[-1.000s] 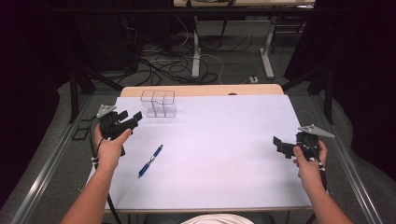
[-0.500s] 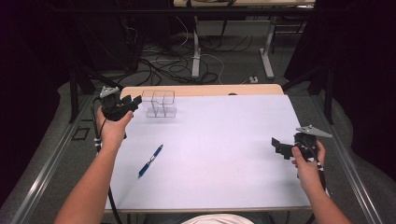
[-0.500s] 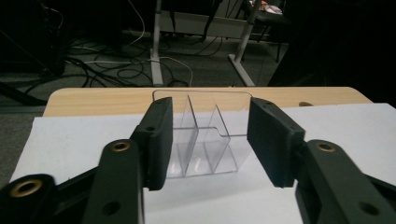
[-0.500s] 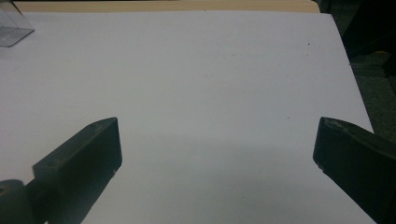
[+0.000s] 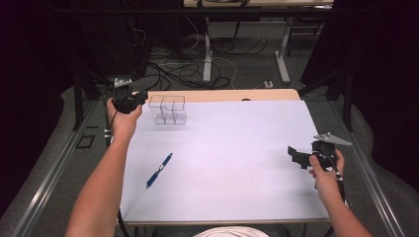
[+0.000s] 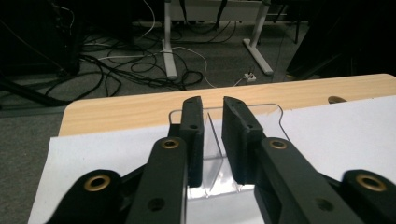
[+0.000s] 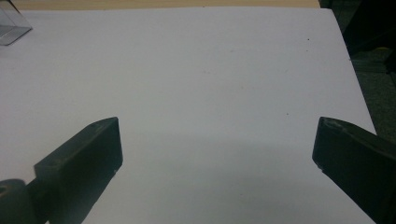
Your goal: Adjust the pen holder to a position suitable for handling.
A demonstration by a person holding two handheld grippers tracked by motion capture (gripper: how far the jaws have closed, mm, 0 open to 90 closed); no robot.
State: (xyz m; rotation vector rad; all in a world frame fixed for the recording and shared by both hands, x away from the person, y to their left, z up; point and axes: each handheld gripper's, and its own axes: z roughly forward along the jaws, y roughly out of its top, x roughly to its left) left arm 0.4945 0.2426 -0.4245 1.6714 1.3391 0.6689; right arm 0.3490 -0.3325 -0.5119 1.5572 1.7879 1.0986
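A clear plastic organiser (image 5: 168,109) with a few compartments stands at the back left of the white sheet. My left gripper (image 5: 142,97) hovers just left of it and points at it. In the left gripper view its jaws (image 6: 212,105) stand nearly together, open by a narrow gap. The organiser's divider (image 6: 208,149) shows through that gap, and nothing is held. A blue pen (image 5: 159,170) lies on the sheet, nearer the person and left of centre. My right gripper (image 5: 295,155) (image 7: 217,144) rests near the right edge, wide open over bare sheet.
The white sheet (image 5: 237,148) covers the wooden table, whose bare strip (image 5: 222,95) shows at the back. One corner of the organiser (image 7: 11,25) shows in the right gripper view. Cables and table legs lie on the floor beyond.
My left hand has moved away from the person to the back left corner, up beside the organiser. The right gripper has hardly moved.
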